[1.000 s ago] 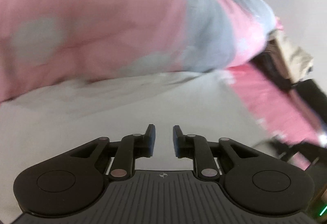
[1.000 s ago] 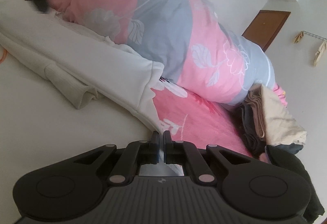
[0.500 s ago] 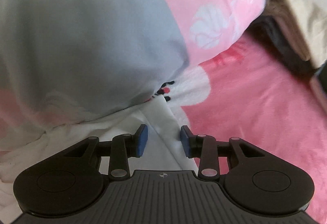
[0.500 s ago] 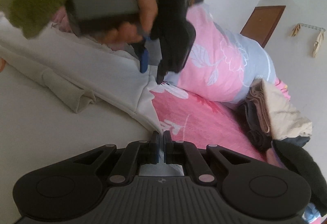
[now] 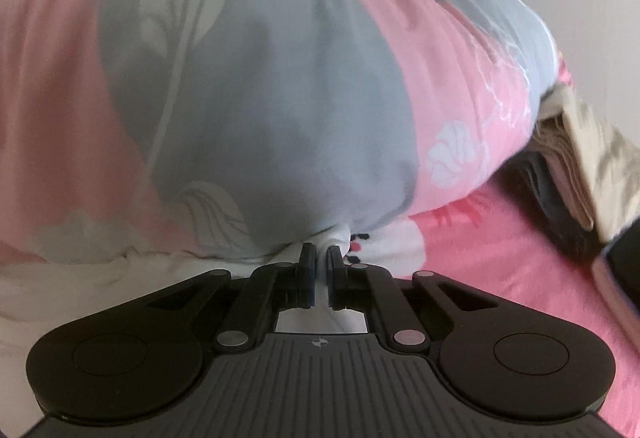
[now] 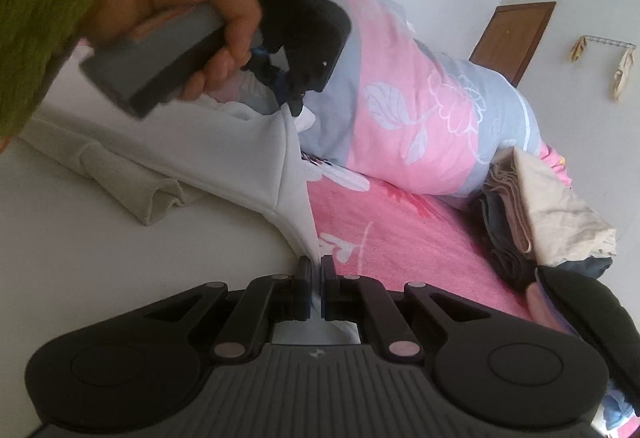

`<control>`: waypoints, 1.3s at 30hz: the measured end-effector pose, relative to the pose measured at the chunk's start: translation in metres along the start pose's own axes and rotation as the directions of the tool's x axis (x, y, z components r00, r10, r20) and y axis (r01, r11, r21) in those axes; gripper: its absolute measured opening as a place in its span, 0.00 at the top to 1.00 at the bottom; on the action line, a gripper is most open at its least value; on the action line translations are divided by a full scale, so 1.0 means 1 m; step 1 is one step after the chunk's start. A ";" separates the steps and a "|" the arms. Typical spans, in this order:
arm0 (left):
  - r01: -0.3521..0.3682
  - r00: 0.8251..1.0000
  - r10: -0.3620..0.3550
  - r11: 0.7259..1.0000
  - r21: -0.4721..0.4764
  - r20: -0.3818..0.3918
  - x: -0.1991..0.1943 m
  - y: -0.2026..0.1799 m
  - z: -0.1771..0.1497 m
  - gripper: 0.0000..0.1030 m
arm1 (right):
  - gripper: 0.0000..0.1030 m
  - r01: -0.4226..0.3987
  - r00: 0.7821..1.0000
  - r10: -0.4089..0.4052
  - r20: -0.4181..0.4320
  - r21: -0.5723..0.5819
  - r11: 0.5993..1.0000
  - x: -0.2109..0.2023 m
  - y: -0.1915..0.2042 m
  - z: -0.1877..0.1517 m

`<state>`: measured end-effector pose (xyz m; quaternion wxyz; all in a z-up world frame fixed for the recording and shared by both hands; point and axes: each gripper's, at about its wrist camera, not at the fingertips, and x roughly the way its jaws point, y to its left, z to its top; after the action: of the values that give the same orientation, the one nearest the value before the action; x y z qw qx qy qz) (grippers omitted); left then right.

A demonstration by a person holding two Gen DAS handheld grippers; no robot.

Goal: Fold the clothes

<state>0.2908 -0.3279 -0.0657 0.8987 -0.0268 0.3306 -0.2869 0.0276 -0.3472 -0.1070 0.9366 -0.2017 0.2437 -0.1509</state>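
A white garment [image 6: 224, 158] lies on the bed in front of a pink and grey duvet [image 6: 420, 110]. My right gripper [image 6: 316, 266] is shut on its near hem corner, and the cloth runs up between the pads. A hand [image 6: 192, 10] in a green sleeve holds my left gripper [image 6: 295, 106] at the garment's far corner, against the duvet. In the left wrist view, the left gripper [image 5: 320, 262] has its jaws closing on a bunch of the white garment [image 5: 334, 238], with cloth between the pads. The hem is raised between the two grippers.
Pink bedsheet [image 6: 400, 238] lies to the right of the garment. A stack of folded clothes [image 6: 540, 206] and a dark garment [image 6: 592, 318] sit at the right. The duvet [image 5: 280, 98] fills the view just ahead of the left gripper. A brown door [image 6: 516, 34] is at the back.
The left gripper swept right to the garment's far corner by the duvet, and its jaws went from apart to closed on the cloth. The hem lifted. The right gripper stayed put.
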 end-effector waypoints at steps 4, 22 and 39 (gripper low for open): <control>-0.011 1.000 0.011 1.000 -0.012 -0.011 0.016 -0.005 -0.010 0.95 | 0.97 -0.007 1.000 0.008 -0.012 0.034 0.999 0.003 -0.005 0.000; -0.043 0.990 0.043 0.999 -0.007 0.133 -0.183 0.062 0.011 0.48 | 0.85 -0.029 0.998 0.036 -0.046 0.133 0.991 0.005 -0.021 -0.002; -0.160 0.984 0.172 0.965 -0.210 0.044 -0.225 0.182 -0.106 0.48 | 0.83 -0.348 0.884 0.448 -0.135 0.451 0.822 0.066 -0.056 0.052</control>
<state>0.1777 -0.0415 -0.0617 0.9217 -0.1004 0.3317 -0.1740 0.0994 -0.4051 -0.0663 0.9326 0.0766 0.3520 -0.0217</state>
